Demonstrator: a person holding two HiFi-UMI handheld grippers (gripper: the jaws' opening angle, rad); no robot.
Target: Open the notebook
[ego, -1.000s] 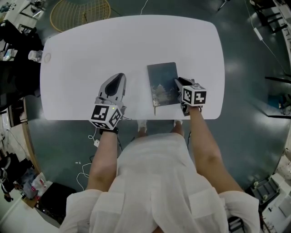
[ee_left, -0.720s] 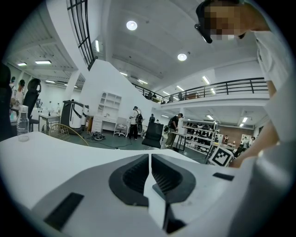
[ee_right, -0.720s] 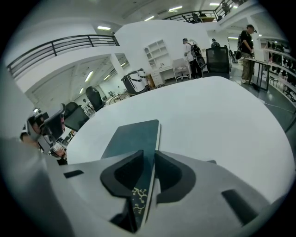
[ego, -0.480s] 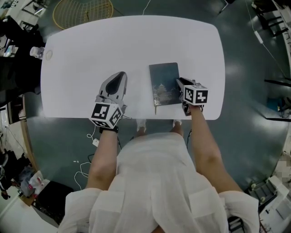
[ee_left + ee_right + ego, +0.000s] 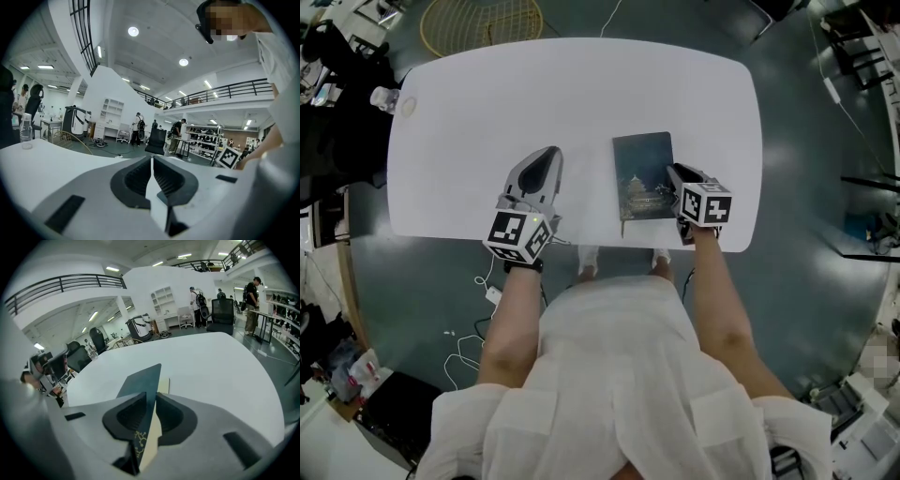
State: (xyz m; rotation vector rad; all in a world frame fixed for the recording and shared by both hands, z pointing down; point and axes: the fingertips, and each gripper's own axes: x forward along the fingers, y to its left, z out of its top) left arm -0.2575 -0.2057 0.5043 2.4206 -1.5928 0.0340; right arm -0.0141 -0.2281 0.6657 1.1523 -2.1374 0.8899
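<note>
Here, right gripper (image 5: 673, 172): I see jaws closing on the right cover edge of notebook (image 5: 639, 161).
Left gripper (image 5: 550, 153): jaws together, empty, left of notebook, over table (image 5: 581, 94).

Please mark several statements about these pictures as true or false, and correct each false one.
1. The dark notebook lies on the white table. True.
2. The right gripper is empty. False: the notebook's cover stands between its jaws, which are closing.
3. The left gripper holds a pen. False: its jaws are together with nothing between them.
4. A bottle stands near one edge of the table. True.
</note>
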